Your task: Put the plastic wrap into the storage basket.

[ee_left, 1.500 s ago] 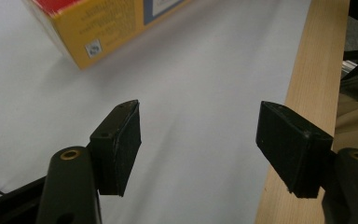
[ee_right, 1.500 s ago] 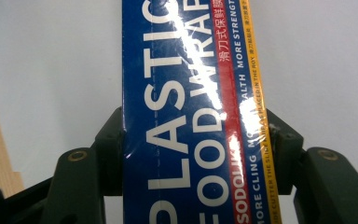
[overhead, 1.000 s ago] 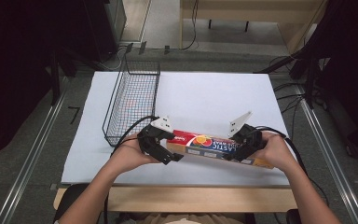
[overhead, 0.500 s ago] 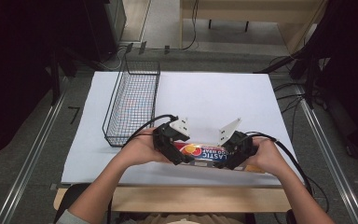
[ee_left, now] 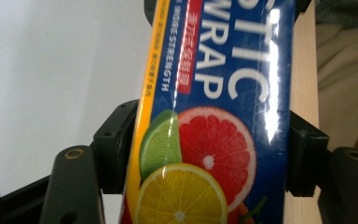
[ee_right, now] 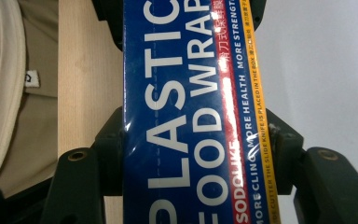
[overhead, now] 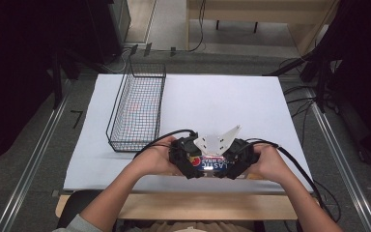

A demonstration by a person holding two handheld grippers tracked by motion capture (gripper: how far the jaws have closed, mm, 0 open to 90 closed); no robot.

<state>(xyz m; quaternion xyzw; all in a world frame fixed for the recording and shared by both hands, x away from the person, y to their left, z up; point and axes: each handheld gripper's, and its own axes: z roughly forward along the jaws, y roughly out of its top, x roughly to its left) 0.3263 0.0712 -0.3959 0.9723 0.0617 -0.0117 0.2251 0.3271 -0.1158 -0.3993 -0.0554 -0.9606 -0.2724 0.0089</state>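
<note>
At ten o'clock on the table [overhead: 270, 111] the wire basket [overhead: 137, 108] sits with room inside, likely where your box [overhead: 212, 166] is headed. Your left gripper [overhead: 186, 159] is clamped across the box's fruit-picture end [ee_left: 205, 154]; your right gripper [overhead: 239, 159] pinches the lettered end [ee_right: 186, 140]. The box hangs at six o'clock, over the near edge, held by both ends so its length stays level and cannot twist.

The blue plastic wrap box [ee_left: 214, 116] bears white lettering, a yellow edge stripe and citrus slices.
</note>
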